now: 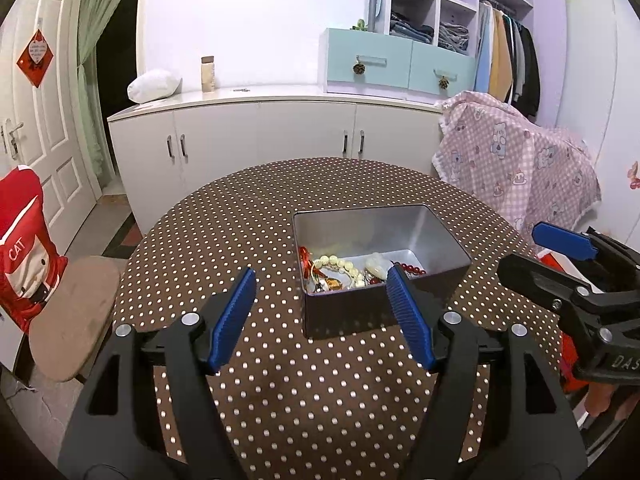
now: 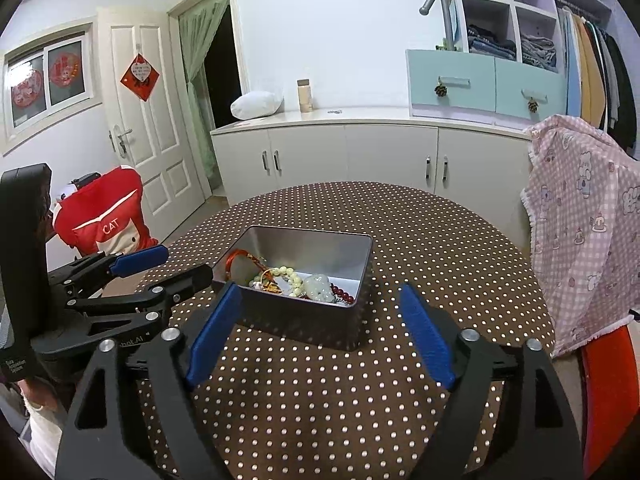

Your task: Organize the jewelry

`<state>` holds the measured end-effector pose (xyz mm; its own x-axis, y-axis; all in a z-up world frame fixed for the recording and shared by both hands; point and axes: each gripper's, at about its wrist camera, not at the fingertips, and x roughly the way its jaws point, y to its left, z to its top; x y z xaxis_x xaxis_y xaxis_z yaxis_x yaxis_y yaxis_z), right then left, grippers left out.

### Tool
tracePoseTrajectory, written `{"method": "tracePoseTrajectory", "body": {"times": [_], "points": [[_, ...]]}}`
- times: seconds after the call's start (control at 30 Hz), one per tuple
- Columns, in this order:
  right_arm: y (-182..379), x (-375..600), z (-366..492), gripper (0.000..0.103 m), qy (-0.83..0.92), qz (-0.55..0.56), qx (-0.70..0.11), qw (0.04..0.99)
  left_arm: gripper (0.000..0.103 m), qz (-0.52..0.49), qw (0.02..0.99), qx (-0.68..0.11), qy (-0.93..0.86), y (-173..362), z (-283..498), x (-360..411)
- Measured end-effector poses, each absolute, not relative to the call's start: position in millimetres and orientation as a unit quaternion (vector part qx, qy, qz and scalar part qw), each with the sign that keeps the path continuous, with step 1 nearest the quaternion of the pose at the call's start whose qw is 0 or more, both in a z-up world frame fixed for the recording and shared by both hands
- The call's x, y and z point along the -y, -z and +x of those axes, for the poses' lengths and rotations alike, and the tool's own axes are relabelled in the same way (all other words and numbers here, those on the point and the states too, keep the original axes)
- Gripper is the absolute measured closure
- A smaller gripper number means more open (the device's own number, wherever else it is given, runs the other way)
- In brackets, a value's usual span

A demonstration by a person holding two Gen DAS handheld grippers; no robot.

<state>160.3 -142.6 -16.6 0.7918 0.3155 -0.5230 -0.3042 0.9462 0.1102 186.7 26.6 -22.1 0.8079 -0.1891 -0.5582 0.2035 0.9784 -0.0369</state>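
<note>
At centre frame, our open rectangular silver metal tin of beaded bracelets sits on the brown polka-dot round table, while our left gripper and right gripper hover spread and empty, seemingly finished depositing.

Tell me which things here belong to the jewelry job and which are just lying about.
Job:
- metal tin on the polka-dot table
- pale bead bracelet
- jade pendant
- dark red beads
- left gripper and right gripper, both open and empty

Just around:
- pink blanket
- red CAT cushion
- white cabinet
</note>
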Motion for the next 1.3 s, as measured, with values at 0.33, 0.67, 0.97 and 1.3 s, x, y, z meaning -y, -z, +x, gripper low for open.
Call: {"method": "tracePoseTrajectory", "body": {"times": [0.33, 0.67, 0.97, 1.3], "points": [[8, 146, 127, 0.015, -0.161, 0.012, -0.258, 0.953, 0.029, 0.013, 0.956, -0.277, 0.093, 13, 152, -23], [-7, 146, 94, 0.010, -0.157, 0.004, -0.225, 0.961, 0.025, 0.022, 0.970, -0.229, 0.084, -11, 111, -16], [-19, 149, 70, 0.008, -0.156, 0.004, -0.196, 0.968, 0.020, 0.028, 0.977, -0.192, 0.088, -31, 85, -9], [-27, 152, 58, 0.008, -0.156, -0.001, -0.177, 0.972, 0.019, 0.030, 0.980, -0.177, 0.087, -35, 72, -4]]}}
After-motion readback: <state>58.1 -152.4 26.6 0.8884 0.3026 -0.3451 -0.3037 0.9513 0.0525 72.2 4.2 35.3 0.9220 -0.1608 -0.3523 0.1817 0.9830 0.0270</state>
